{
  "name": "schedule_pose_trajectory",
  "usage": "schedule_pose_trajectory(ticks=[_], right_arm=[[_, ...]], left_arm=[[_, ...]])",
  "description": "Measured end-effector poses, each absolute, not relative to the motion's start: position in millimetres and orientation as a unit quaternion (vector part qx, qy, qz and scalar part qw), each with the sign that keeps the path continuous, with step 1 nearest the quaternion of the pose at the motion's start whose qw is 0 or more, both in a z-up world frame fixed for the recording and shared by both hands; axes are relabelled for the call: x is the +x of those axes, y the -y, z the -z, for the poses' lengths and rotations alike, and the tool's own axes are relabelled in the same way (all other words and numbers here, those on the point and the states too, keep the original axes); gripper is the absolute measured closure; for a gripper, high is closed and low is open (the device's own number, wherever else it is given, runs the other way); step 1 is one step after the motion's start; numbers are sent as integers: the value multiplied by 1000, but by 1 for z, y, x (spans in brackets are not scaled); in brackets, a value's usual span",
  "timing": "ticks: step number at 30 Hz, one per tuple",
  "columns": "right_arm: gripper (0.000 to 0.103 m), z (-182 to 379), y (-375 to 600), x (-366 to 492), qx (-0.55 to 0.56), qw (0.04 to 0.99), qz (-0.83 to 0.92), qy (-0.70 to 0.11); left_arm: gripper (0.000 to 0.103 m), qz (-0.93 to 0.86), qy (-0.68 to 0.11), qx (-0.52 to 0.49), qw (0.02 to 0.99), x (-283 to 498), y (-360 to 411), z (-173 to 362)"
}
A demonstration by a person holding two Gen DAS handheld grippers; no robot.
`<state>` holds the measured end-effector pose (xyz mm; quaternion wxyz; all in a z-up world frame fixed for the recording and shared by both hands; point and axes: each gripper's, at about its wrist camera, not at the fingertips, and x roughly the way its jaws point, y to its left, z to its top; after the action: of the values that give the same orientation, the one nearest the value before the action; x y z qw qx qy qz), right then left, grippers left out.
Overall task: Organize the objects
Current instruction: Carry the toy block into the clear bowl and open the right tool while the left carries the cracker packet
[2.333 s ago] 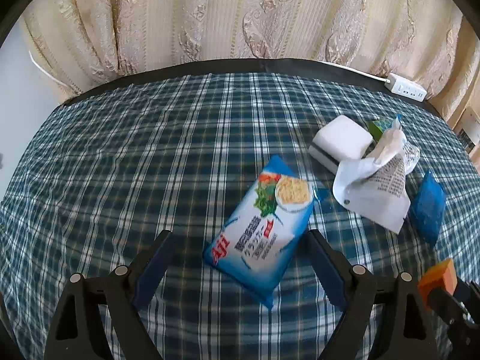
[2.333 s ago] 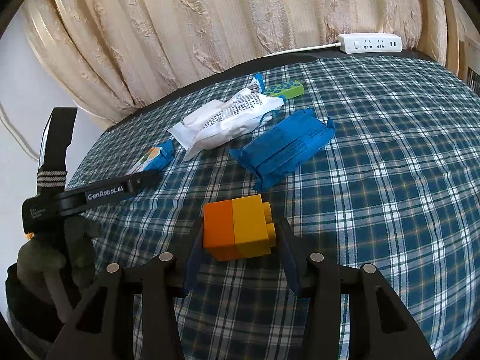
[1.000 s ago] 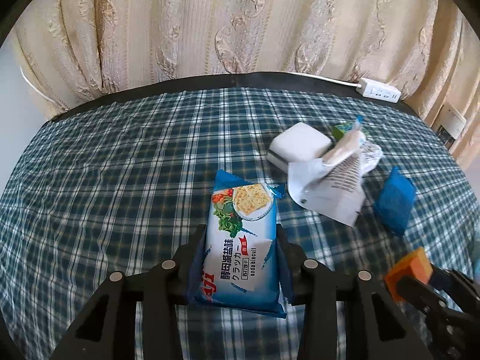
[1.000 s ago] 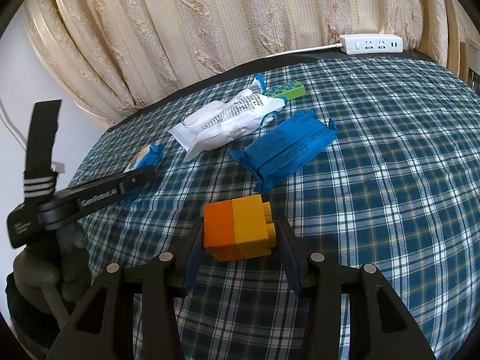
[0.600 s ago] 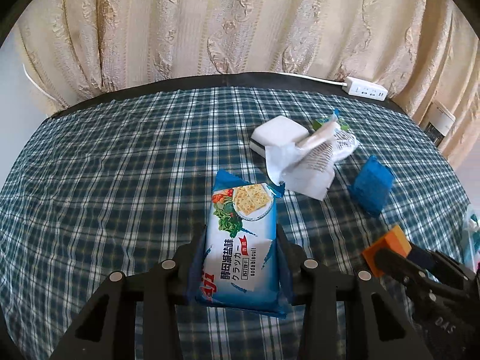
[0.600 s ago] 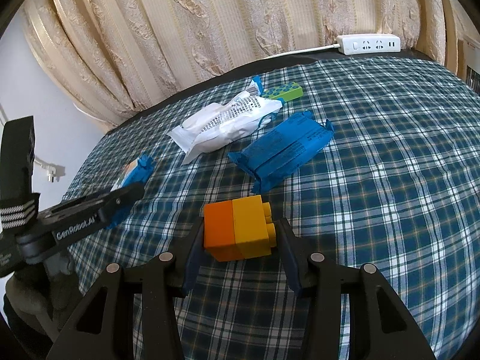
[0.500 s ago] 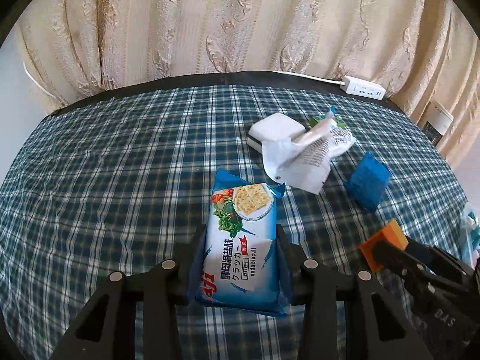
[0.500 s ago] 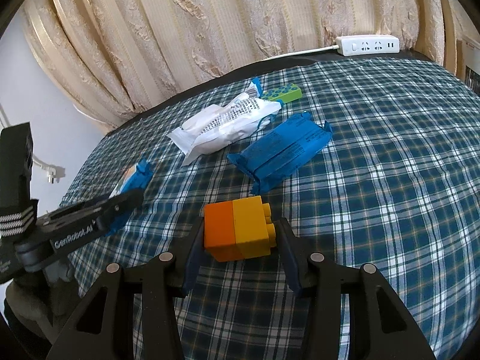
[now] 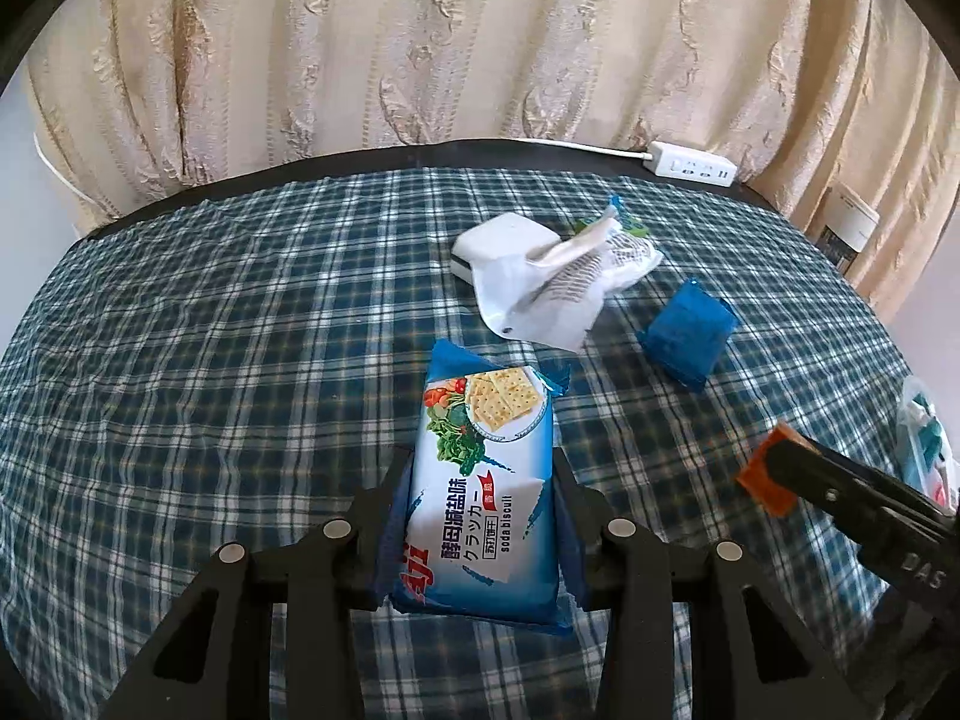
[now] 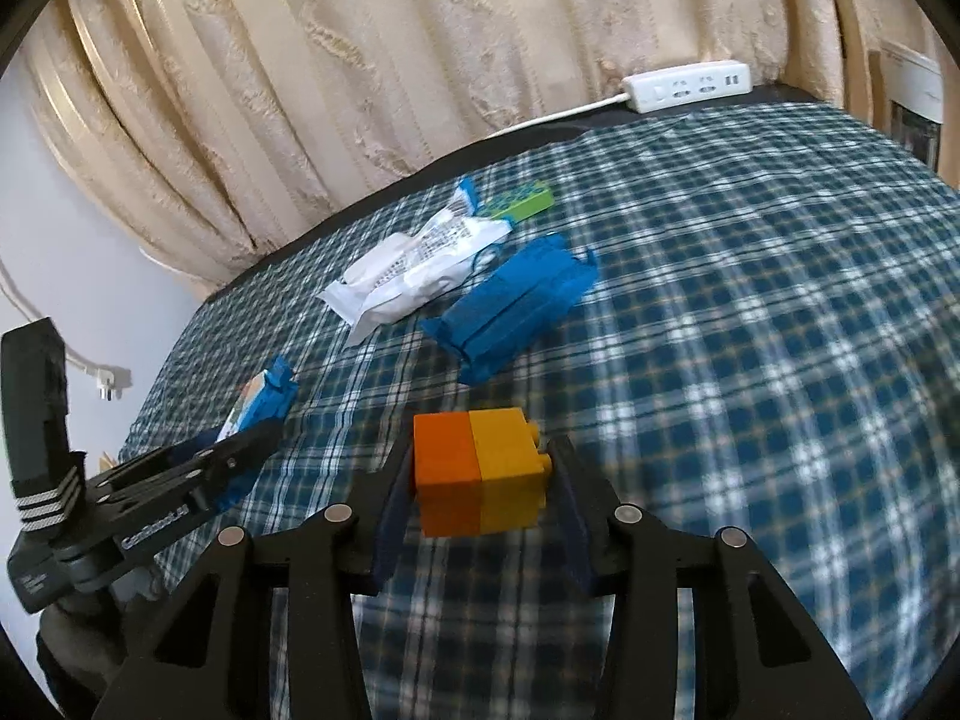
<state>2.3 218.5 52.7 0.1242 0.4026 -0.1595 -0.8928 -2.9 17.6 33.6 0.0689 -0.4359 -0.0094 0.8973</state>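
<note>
We're mid-carry with both hands full: the left claw (image 9: pixel 474 516) is clamped on the blue-and-white soda biscuit packet (image 9: pixel 483 486), and the right claw (image 10: pixel 477 501) has just squeezed tighter on the orange-and-yellow plastic brick block (image 10: pixel 477 468). Both ride above the checked blue counter (image 10: pixel 750 312) (no bin in sight). Next we need a drop spot, probably by the crumpled white wrapper (image 9: pixel 540 285).

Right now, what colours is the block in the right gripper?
Block: half orange, half yellow; clearest in the right wrist view.

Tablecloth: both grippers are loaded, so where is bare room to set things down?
Free: the tablecloth left of the white box, and right of the blue packet toward the power strip. Crowded around the white bag.
</note>
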Motion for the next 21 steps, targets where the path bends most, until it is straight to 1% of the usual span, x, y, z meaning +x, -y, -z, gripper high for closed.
schedule_pose_trajectory(ticks=[14, 21], right_arm=[[59, -75, -257, 43, 370, 101, 904, 187], [59, -95, -274, 66, 340, 91, 916, 193]], left_arm=[[59, -895, -6, -433, 104, 5, -44, -36], [59, -894, -15, -433, 116, 8, -57, -37]])
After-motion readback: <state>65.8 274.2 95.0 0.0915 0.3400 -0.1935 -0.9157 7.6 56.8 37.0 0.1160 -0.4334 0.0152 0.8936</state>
